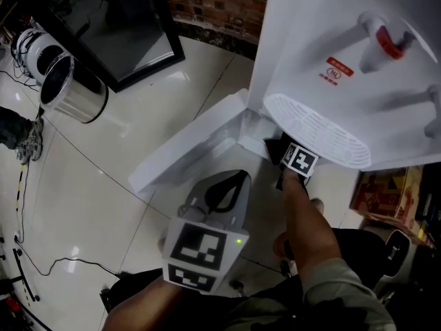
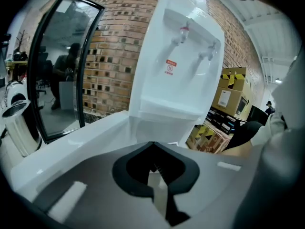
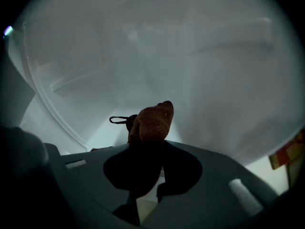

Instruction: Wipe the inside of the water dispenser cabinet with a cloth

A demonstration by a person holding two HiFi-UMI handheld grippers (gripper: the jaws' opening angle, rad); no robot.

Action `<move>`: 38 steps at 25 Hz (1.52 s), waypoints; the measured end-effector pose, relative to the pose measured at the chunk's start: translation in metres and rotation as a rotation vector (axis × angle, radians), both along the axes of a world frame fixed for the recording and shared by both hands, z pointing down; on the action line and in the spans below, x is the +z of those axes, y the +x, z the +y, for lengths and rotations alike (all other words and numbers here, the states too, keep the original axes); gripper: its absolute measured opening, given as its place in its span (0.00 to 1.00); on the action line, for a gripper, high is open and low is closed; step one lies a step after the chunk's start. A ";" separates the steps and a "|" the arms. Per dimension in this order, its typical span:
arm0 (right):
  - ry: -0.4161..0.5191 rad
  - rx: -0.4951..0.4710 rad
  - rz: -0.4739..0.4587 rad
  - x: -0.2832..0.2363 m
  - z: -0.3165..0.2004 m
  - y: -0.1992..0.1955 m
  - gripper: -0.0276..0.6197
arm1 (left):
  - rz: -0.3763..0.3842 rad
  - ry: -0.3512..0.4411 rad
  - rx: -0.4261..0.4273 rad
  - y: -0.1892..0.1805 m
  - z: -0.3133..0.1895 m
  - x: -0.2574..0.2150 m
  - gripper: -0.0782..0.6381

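Note:
The white water dispenser [image 1: 344, 67] stands at the upper right of the head view, and its lower cabinet door [image 1: 186, 143] swings open to the left. My right gripper [image 1: 286, 154] reaches into the cabinet below the drip tray [image 1: 324, 133]. In the right gripper view it [image 3: 147, 147] is shut on a brown cloth [image 3: 151, 123] with a small dark loop, facing the white inner wall [image 3: 200, 70]. My left gripper [image 1: 231, 185] hovers outside near the open door. Its jaws [image 2: 155, 173] are shut with nothing between them, pointing at the dispenser [image 2: 183, 66].
A metal bin [image 1: 65, 88] stands at the far left, beside a black-framed glass panel [image 1: 124, 33]. A brick wall [image 1: 220, 2] runs behind. Cables [image 1: 41, 267] trail over the tiled floor. Cardboard boxes [image 1: 386, 192] sit to the dispenser's right.

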State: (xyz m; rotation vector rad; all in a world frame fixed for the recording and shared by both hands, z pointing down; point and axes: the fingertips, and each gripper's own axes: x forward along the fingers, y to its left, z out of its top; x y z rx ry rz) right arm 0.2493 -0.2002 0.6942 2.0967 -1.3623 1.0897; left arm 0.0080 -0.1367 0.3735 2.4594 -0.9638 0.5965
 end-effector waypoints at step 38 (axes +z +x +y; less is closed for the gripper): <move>0.043 -0.592 0.058 0.011 -0.041 -0.189 0.17 | -0.047 -0.055 -0.100 -0.055 -0.003 0.027 0.11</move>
